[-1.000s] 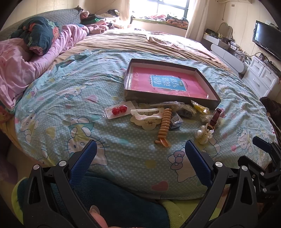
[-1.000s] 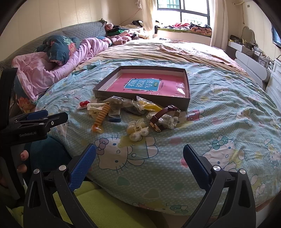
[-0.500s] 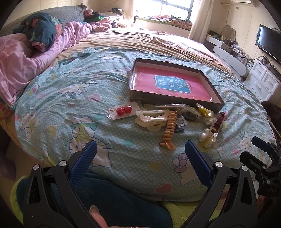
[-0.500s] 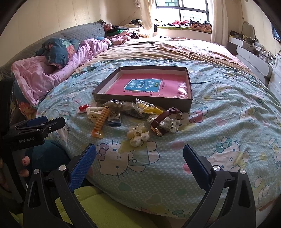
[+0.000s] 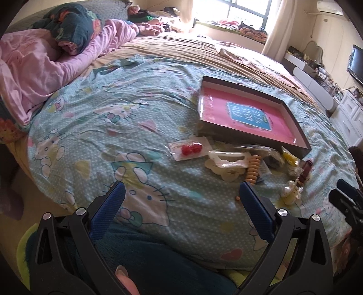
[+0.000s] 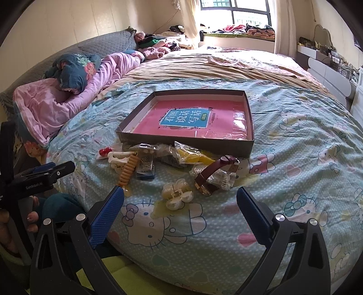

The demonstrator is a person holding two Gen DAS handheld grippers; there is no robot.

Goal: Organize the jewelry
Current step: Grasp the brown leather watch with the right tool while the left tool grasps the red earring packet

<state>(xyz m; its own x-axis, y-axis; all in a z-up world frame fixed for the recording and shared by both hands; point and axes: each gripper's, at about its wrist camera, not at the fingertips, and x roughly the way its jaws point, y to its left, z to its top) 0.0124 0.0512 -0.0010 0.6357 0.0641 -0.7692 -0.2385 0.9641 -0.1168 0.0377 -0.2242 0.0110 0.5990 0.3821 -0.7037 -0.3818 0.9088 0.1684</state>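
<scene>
Brown-strap watch (image 6: 215,173), pearl clip (image 6: 178,196), orange beads (image 6: 128,173), possibly bagged earrings (image 5: 189,148) heaped before open tray (image 6: 181,137).

Bedroom w/ cream walls (image 6: 68,25), bright window (image 6: 233,11) at top center over a cluttered sill, big bed (image 6: 295,127) in cartoon-cat sheet filling mid-frame, pink quilt (image 6: 56,104) left, white dresser (image 6: 326,68) far right.

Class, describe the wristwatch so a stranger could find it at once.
Start at the shallow box with the pink book on the bed. In front of its right corner lies the watch, the only piece with a dark maroon strap, resting on a clear packet.
</scene>
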